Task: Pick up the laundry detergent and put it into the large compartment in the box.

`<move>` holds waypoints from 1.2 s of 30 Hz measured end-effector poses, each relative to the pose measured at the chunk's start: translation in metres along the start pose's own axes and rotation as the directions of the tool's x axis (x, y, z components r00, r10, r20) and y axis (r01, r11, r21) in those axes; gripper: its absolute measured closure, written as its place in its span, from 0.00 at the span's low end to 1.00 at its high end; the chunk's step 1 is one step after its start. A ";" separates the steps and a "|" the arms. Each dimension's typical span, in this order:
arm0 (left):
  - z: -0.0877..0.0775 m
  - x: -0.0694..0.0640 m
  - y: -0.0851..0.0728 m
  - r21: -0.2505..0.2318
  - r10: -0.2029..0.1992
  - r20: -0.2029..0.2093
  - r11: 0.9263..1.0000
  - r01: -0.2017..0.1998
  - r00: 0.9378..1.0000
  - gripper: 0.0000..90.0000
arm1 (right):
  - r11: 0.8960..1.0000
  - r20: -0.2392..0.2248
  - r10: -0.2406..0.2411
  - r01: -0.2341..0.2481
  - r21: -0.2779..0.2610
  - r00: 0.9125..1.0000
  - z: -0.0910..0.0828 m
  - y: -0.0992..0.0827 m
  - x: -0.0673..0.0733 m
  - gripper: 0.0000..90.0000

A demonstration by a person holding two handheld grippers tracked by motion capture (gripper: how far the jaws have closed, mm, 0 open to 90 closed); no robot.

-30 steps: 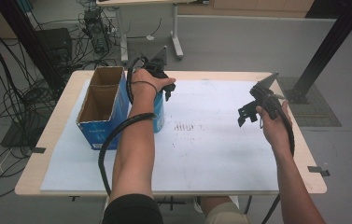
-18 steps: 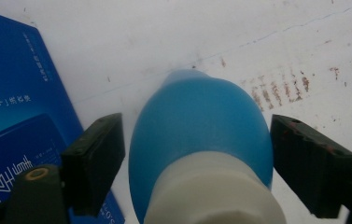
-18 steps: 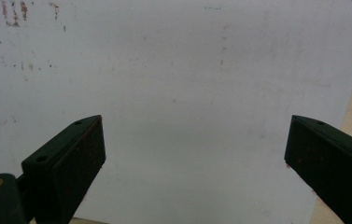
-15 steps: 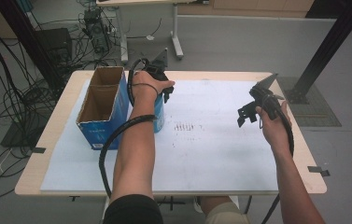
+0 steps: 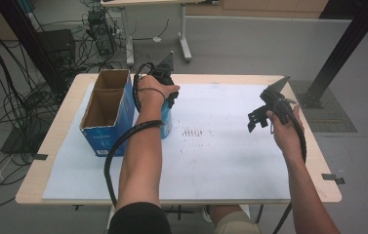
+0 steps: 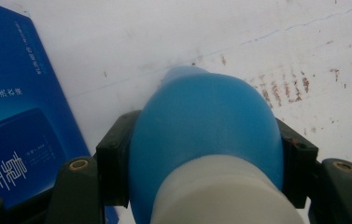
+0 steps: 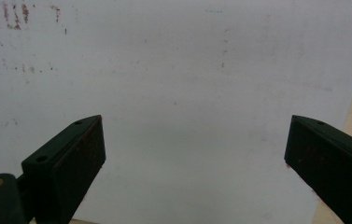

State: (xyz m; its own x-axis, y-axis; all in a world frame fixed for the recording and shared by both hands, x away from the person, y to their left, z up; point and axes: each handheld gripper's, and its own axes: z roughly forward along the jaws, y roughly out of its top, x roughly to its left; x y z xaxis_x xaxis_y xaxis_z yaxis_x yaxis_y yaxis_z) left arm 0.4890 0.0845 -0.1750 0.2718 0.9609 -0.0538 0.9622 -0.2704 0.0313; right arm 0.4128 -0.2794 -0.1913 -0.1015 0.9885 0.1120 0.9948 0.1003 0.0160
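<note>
the left gripper's (image 6: pixel 201 154) jaws had just closed, pinching the blue bottle (image 6: pixel 206 121) beside the blue box (image 5: pixel 106 114) near the mat's (image 5: pixel 220 161) far left corner; ready to lift, i judged. the right gripper (image 7: pixel 194 154) hung spread, empty.

White Chinese characters stand on the blue box (image 6: pixel 19 135), too skewed to read.

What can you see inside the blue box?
The blue box shows two open compartments with bare brown cardboard walls; nothing is visible inside. The near compartment's floor is hidden by its front wall.
</note>
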 end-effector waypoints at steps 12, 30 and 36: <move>0.000 0.001 0.003 0.017 -0.008 0.004 1.000 0.008 1.000 0.42 | 1.000 -0.005 0.011 -0.011 -0.005 1.000 -0.001 -0.002 -0.004 0.06; 0.000 0.004 0.004 0.019 -0.007 0.009 1.000 0.007 1.000 0.42 | 1.000 -0.004 0.003 -0.003 -0.007 1.000 -0.001 -0.001 -0.002 0.06; 0.000 0.005 0.003 0.013 -0.009 0.013 1.000 0.009 1.000 0.42 | 1.000 -0.009 -0.002 0.002 -0.003 1.000 0.000 0.000 -0.001 0.06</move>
State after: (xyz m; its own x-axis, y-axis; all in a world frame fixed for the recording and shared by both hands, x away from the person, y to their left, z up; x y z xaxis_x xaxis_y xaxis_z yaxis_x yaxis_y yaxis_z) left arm 0.4934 0.0888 -0.1751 0.2634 0.9624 -0.0668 0.9647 -0.2628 0.0178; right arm 0.4125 -0.2803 -0.1916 -0.1040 0.9872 0.1211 0.9946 0.1024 0.0193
